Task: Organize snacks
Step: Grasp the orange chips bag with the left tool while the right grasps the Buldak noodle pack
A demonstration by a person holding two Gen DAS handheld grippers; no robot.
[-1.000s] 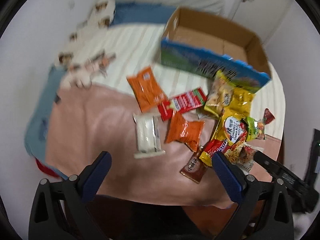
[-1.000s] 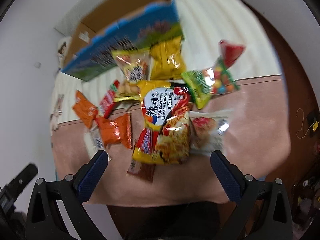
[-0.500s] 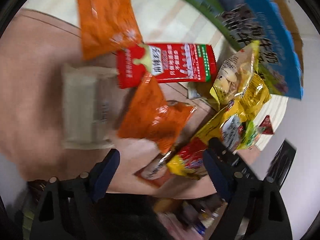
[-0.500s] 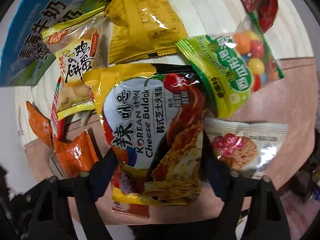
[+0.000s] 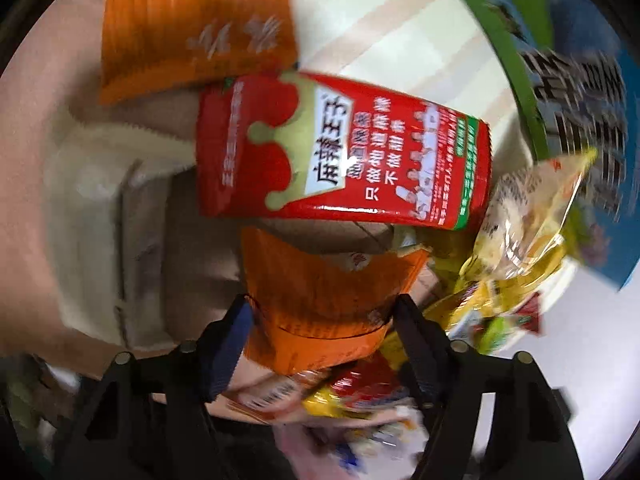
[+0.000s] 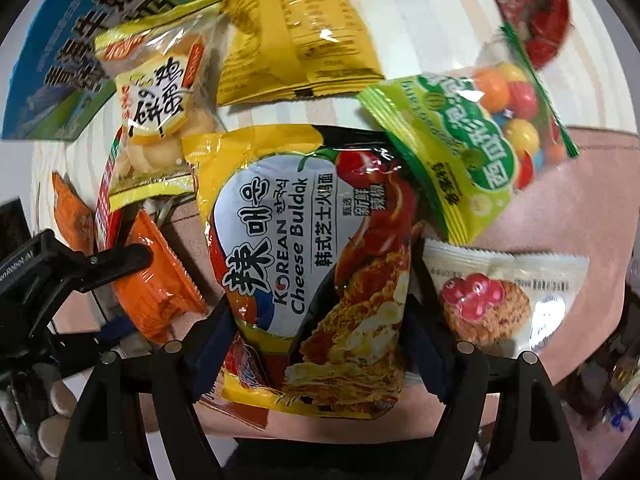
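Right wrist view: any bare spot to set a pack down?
Pink cloth right of the cookie pack, below the gumball bag. Striped sheet between the yellow pack and the gumball bag. Crowded around the noodle pack, centre and left.

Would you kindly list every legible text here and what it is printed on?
"KOREAN Cheese Buldak", "韩式芝士火鸡面": yellow noodle packet between the right gripper jaws.
"麻辣王子": red snack packet.
"西瓜形泡泡": green gumball bag.
Blue carton lettering: cropped, blurred.
Fine print elsewhere: unreadable.
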